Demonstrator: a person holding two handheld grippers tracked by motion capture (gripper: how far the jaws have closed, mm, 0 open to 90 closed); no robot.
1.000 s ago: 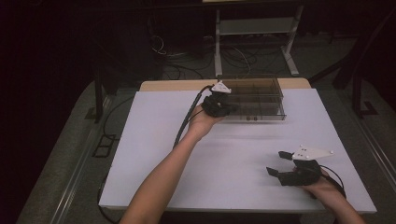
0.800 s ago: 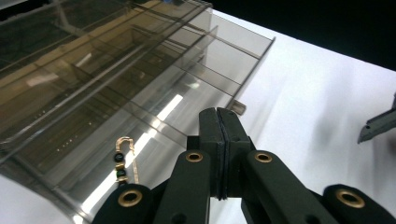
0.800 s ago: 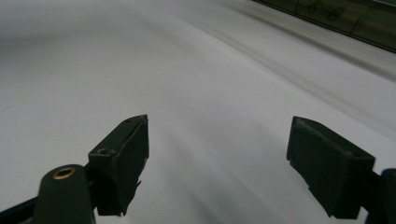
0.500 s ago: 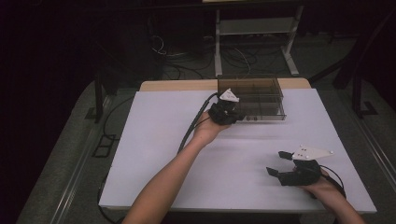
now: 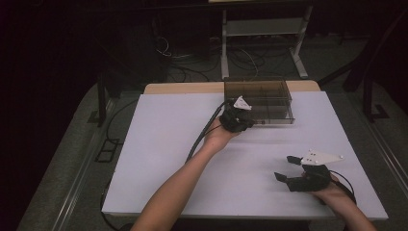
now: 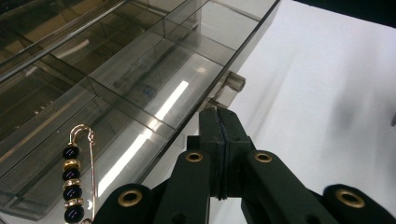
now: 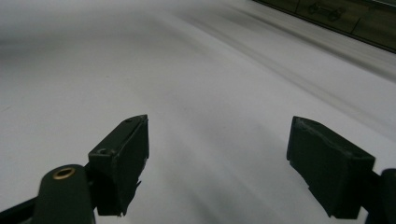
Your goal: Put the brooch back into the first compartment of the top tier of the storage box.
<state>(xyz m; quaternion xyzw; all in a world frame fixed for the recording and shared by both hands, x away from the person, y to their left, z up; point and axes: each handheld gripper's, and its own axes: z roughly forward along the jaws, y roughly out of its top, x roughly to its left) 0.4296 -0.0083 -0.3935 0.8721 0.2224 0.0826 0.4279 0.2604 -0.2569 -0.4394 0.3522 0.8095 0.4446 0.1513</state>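
White bench [image 5: 159, 159] carries a smoky clear plastic divided box [image 5: 269, 91]; the closed, empty left tool [image 6: 219, 126] sits at its front latch [image 6: 232, 84]. Right tool [image 7: 217, 158] rests open.

- We see a white table [image 5: 159, 159] with a bare wooden strip along its far edge
- On it, at the far middle, we find a smoky clear compartment box [image 5: 269, 96], holding a beaded gold pin [image 6: 74, 179] in one compartment
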